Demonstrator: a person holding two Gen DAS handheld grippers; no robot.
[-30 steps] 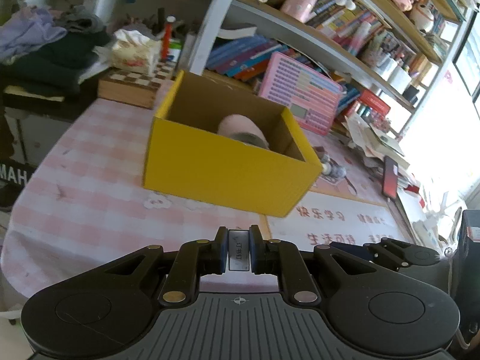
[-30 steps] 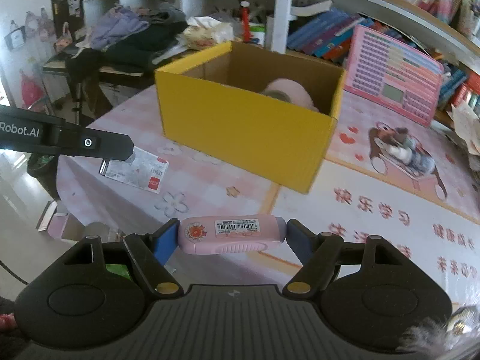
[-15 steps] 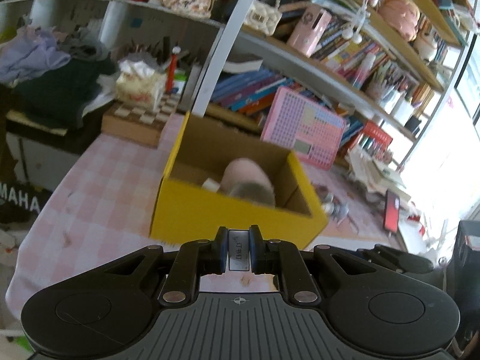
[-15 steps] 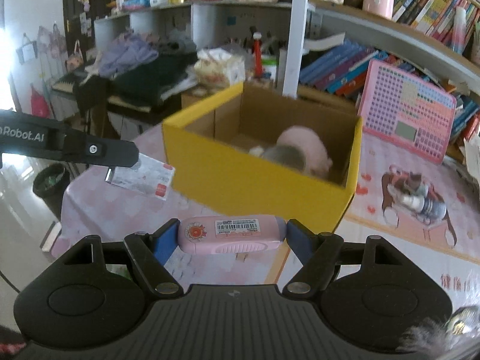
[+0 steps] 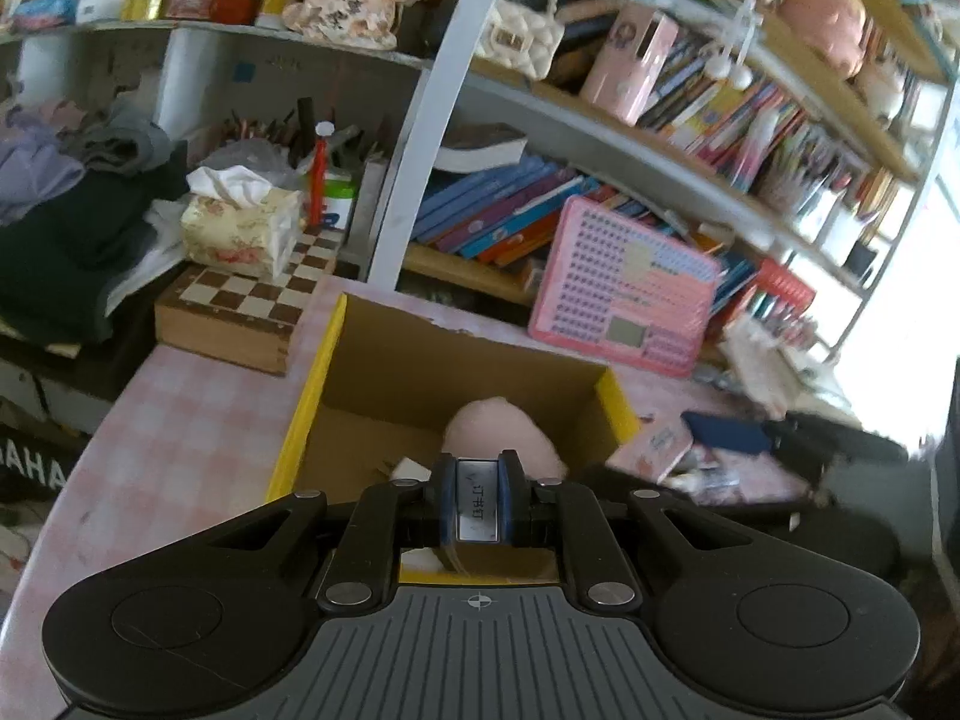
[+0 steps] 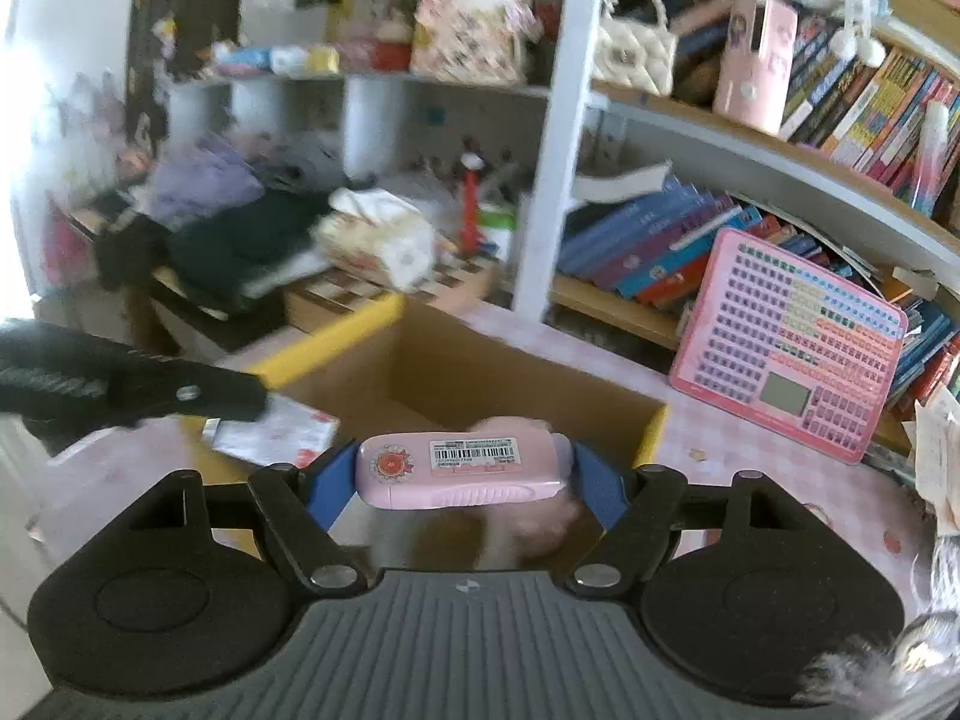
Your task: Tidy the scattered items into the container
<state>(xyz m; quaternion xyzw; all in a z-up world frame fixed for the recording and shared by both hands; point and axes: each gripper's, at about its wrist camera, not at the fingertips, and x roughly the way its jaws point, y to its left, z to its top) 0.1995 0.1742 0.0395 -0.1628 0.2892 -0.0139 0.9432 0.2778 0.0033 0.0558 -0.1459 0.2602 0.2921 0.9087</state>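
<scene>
Right wrist view: the right gripper (image 6: 462,474) clamps a pink case (image 6: 459,471) over the yellow box (image 6: 336,339) at frame centre; the left gripper (image 5: 477,507) pinches a small packet (image 6: 270,435) — delivery step; next, release both inside.

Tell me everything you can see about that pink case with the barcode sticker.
The pink case is an oblong, glossy, plastic-looking piece with rounded ends. Its upper face carries a white barcode label and a round red-and-white emblem, and a ribbed strip runs along its near edge. It lies level and crosswise, clamped end to end between the blue pads of the right tongs, above the open yellow box. Nothing else touches it.
</scene>
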